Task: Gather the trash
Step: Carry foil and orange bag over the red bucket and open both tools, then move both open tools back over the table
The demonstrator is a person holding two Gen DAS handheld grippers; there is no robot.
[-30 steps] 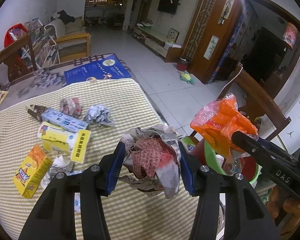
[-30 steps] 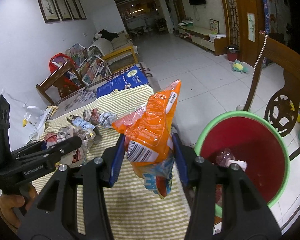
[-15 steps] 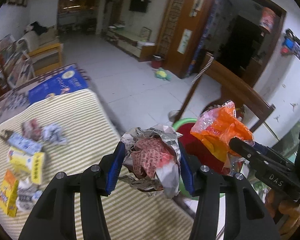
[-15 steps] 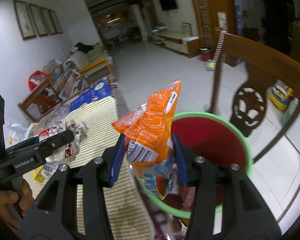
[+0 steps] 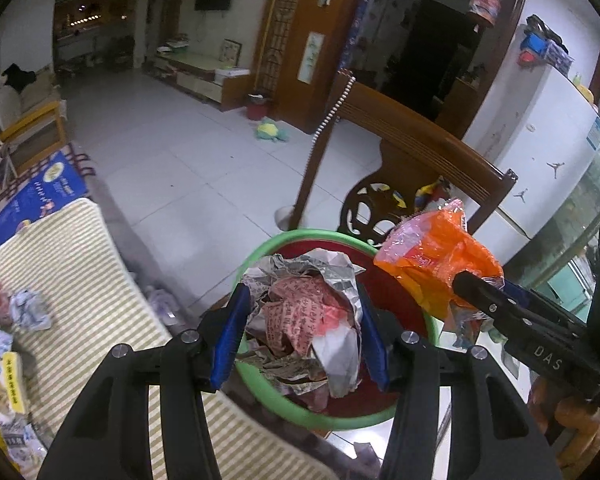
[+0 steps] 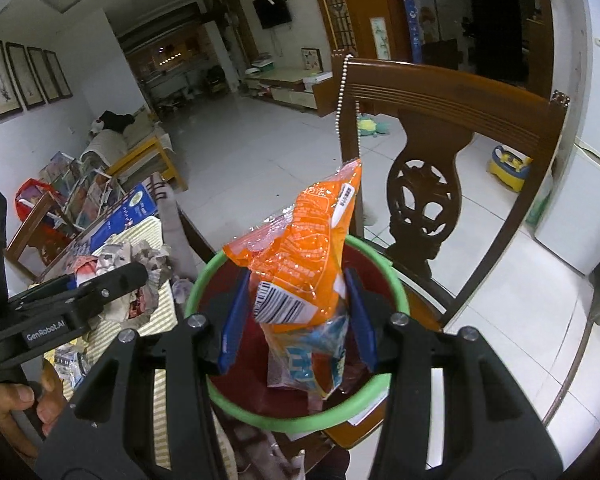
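While you hold both grippers over the red bin with the green rim [image 5: 260, 380], your left gripper [image 5: 302, 336] squeezes a ball of crumpled paper [image 5: 308, 316], and your right gripper [image 6: 296, 320] squeezes an orange snack bag [image 6: 300, 248]. More trash lies on the striped tablecloth [image 5: 84, 280].
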